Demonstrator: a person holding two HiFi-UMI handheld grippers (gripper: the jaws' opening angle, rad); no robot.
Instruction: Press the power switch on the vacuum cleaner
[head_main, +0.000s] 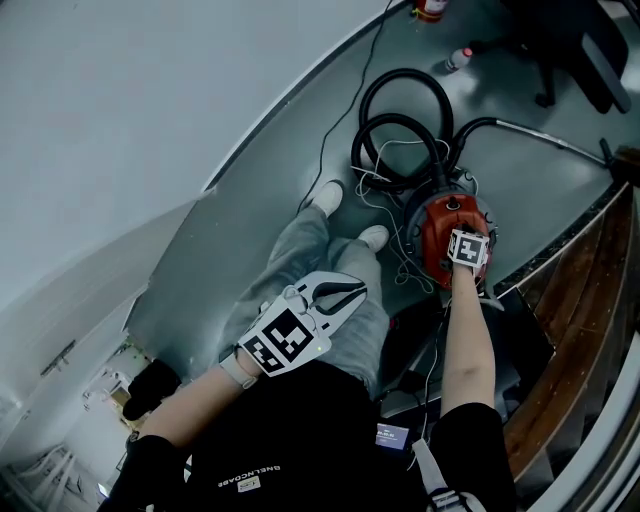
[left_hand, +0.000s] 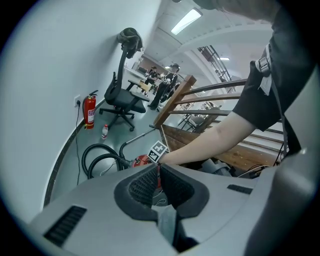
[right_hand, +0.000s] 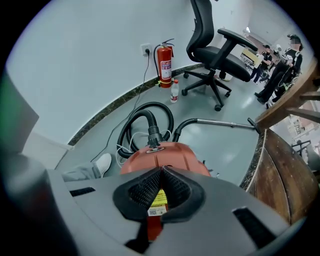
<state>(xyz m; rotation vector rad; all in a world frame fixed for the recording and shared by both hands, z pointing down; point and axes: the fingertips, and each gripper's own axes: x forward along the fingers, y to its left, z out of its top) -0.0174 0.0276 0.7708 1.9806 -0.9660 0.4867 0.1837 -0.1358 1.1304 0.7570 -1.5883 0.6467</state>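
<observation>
The red vacuum cleaner (head_main: 440, 232) sits on the grey floor ahead of my feet. Its black hose (head_main: 400, 105) is coiled behind it, and a metal wand (head_main: 545, 135) runs off to the right. My right gripper (head_main: 466, 244) is down on the near top of the red body (right_hand: 160, 152). Its jaws are shut, tips together, with a yellow label (right_hand: 159, 199) showing behind them. I cannot make out the switch itself. My left gripper (head_main: 358, 291) hovers shut and holding nothing above my grey-trousered knee. In its own view the vacuum (left_hand: 141, 160) is far ahead.
A curved white wall runs along the left. A fire extinguisher (right_hand: 165, 65), a bottle (right_hand: 174, 92) and a black office chair (right_hand: 215, 45) stand beyond the vacuum. A wooden stair rail (right_hand: 285, 165) borders the right. A loose white cable (head_main: 385, 215) lies by my shoes.
</observation>
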